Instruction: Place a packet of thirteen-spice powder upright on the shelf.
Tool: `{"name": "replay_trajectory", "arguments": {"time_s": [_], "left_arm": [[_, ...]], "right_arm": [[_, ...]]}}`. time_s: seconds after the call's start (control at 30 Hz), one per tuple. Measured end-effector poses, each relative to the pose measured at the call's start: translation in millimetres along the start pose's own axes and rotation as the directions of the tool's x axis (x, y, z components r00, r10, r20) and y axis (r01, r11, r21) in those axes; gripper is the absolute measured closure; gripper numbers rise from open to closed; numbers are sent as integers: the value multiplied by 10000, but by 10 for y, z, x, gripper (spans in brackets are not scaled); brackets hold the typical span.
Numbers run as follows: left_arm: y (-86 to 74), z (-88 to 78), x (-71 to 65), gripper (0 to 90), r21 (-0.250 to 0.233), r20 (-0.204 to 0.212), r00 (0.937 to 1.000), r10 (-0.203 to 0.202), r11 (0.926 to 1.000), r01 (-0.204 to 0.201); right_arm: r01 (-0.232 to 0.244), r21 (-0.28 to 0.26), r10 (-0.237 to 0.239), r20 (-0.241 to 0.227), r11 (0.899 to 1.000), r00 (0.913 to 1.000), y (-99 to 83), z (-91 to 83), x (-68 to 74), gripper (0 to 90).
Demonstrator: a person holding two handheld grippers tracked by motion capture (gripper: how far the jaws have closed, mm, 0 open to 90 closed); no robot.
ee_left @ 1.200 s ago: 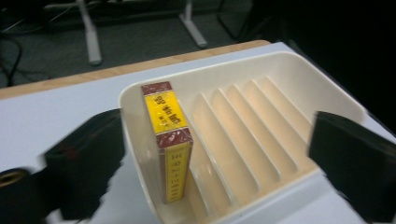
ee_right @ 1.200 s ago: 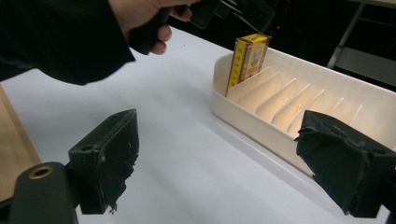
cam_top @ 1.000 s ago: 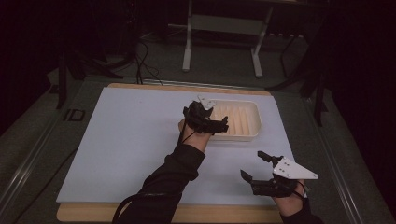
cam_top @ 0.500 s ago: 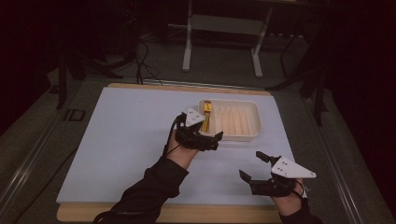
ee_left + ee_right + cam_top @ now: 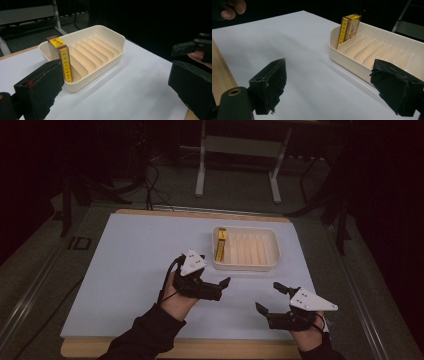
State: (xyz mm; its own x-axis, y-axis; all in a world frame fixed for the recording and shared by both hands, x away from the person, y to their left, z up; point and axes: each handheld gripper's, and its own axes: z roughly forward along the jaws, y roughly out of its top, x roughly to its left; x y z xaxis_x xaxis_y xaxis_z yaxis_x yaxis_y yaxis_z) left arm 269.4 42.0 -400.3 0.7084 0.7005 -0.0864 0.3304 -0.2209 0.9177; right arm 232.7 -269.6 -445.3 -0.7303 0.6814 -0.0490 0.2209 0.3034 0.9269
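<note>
A cream slotted tray [image 5: 270, 262] sits at the mid right of the white mat. A yellow and red box [image 5: 220, 244] stands on edge in its leftmost slot, also seen in the left gripper view [image 5: 63, 60] and the right gripper view [image 5: 349, 26]. My left gripper [image 5: 212, 279] hovers just in front of the tray's near left corner, open and empty [image 5: 116, 70]. My right gripper [image 5: 268, 297] is near the mat's front right, open and empty [image 5: 330, 67], facing the tray [image 5: 352, 62].
The white mat [image 5: 130, 265] lies on a wooden board [image 5: 200, 349] and has free room on its left half. The tray's other slots [image 5: 95, 50] hold nothing. Table legs and cables stand on the dark floor beyond the far edge.
My left gripper has drawn back from over the tray toward the person, leaving the yellow box standing in the leftmost slot. The right gripper has barely moved.
</note>
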Motion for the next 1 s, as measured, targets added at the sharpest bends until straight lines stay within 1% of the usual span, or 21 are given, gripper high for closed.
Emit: {"name": "replay_trajectory", "arguments": {"time_s": [0.13, 0.2, 0.27, 0.33, 0.47, 0.5, 0.63, 0.77, 0.9, 0.97, 1.0], "left_arm": [[-66, -97, -64, 9, 8, 212, 9995, 238, 9997, -238], [-90, -130, -87, 9, -32, 323, 9991, 280, 9996, -280], [-119, -168, -107, 9, -74, 390, 9987, 319, 9995, -316], [-159, -210, -130, 9, -44, 389, 9981, 474, 9989, -472], [-238, -283, -142, 9, -44, 529, 9971, 544, 9985, -543], [-258, -304, -141, 9, 7, 586, 9964, 605, 9982, -606], [-381, -380, -139, 9, -88, 773, 9944, 723, 9974, -718], [-502, -433, -141, 9, 7, 796, 9926, 916, 9958, -920], [-624, -491, -97, 9, -20, 825, 9935, 778, 9970, -779], [-687, -523, -63, 9, -51, 691, 9942, 824, 9966, -823], [-718, -536, -45, 9, -23, 659, 9949, 763, 9971, -763]], "right_arm": [[-46, -38, 46, -2, 10000, 10000, -3, -2, -6, 133], [-21, -3, 21, 11, 10000, 10000, -3, 3, -4, 133], [-18, -18, 18, -22, 10000, 10000, -3, 0, 1, 134], [-6, -8, 6, -26, 10000, 10000, -3, 1, 2, 134], [-52, -15, 52, -54, 10000, 10000, -8, 1, 0, 133], [-75, -22, 75, -68, 10000, 9999, -9, 4, -1, 134], [-53, 19, 54, -96, 10000, 9999, -13, 8, 2, 134], [-29, 46, 29, -114, 10000, 9999, -15, 12, 6, 134], [-74, 110, 76, -136, 9999, 9999, -24, 22, 10, 134], [-56, 143, 59, -172, 9999, 9998, -27, 26, 13, 133], [-46, 131, 48, -178, 9999, 9998, -29, 27, 16, 133]]}}
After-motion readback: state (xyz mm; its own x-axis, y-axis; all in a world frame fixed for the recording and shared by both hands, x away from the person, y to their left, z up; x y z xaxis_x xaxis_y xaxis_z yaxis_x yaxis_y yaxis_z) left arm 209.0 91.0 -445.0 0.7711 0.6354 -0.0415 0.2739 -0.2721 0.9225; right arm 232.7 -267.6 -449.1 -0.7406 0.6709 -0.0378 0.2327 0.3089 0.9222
